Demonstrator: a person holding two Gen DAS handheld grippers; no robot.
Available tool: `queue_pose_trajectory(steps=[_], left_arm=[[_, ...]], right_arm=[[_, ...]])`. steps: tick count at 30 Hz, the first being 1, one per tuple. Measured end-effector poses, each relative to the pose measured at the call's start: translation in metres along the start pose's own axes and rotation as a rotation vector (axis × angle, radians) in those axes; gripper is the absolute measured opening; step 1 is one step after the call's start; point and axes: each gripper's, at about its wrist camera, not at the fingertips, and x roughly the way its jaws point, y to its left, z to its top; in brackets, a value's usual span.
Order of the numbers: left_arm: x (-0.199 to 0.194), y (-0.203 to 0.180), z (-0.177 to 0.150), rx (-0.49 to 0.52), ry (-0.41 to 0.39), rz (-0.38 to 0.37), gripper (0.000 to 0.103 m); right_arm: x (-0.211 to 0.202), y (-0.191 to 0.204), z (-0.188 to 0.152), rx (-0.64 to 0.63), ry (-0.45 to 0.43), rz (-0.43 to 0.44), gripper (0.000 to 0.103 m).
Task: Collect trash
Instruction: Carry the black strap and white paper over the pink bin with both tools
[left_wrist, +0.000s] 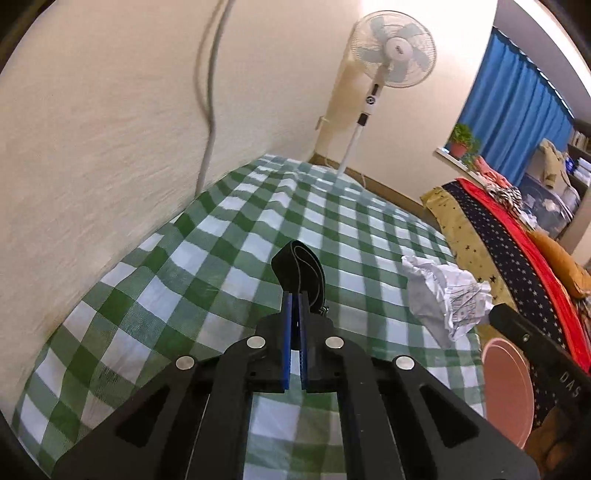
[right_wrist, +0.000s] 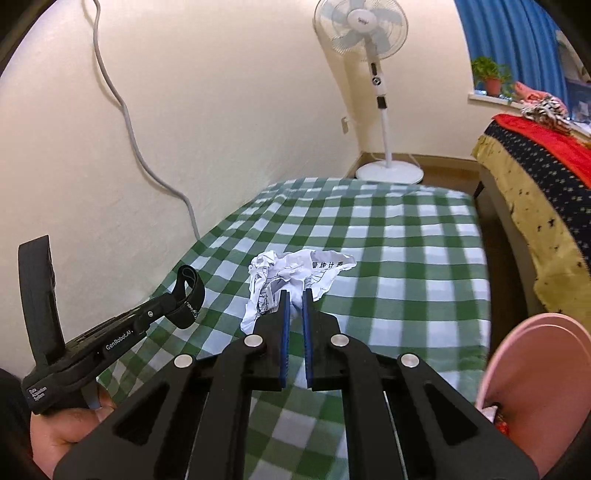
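Observation:
A black strap loop (left_wrist: 299, 271) with a small metal chain rises from my left gripper (left_wrist: 296, 297), which is shut on it above the green checked bed (left_wrist: 207, 266). The right wrist view shows that same gripper (right_wrist: 173, 301) at the left, holding the strap (right_wrist: 192, 288). My right gripper (right_wrist: 295, 295) is shut on a crumpled white printed paper (right_wrist: 291, 267), lifted off the bed cover (right_wrist: 406, 266). In the left wrist view the paper (left_wrist: 447, 291) hangs at the right, with the right gripper (left_wrist: 496, 314) behind it.
A pink round bin (right_wrist: 535, 373) stands low on the right beside the bed, also showing as the pink bin (left_wrist: 506, 387). A white standing fan (right_wrist: 384, 110) is at the bed's far end. A second bed (right_wrist: 535, 192) with yellow and starred covers lies right. A grey cable (right_wrist: 122, 110) runs down the wall.

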Motion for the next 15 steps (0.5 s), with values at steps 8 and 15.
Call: queue_pose_trajectory(steps=[8, 15], left_arm=[[-0.028, -0.023, -0.004, 0.061, -0.024, -0.033, 0.003], [-0.045, -0.039, -0.008, 0.109, -0.037, -0.060, 0.003]], right_arm=[[-0.048, -0.010, -0.003, 0.015, -0.051, -0.038, 0.007], [-0.088, -0.021, -0.006, 0.024, -0.089, -0.072, 0.007]])
